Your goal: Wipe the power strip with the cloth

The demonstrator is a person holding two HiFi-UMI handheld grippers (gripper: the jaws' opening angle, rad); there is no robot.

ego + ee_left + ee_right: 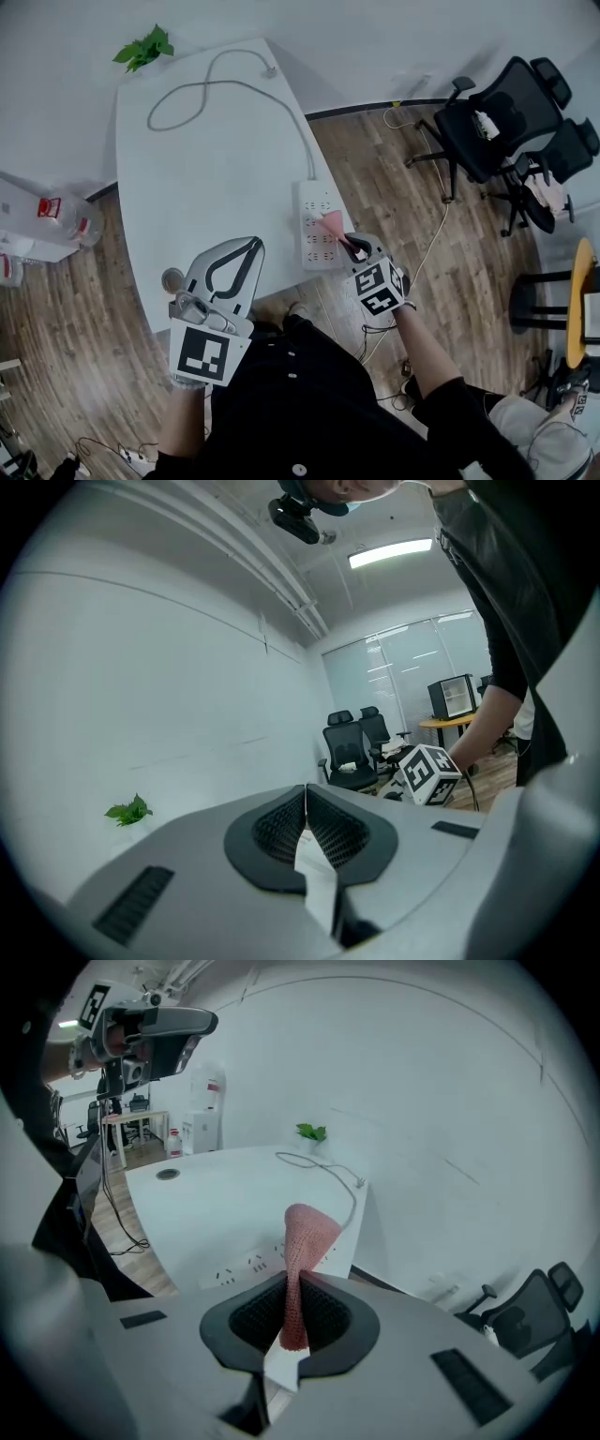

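One cloth (330, 225) in right gripper (349, 244), power strip (314, 202) at table (206, 169) edge

Pink knit cloth (330, 223) against the white power strip (314, 202); around the strip, white table (206, 169), green plant (145, 47), brown wood-grain floor (375, 169)

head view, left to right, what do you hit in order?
Water jug → left gripper → power strip → right gripper, cloth in its jaws → office chairs → orange-edged table.
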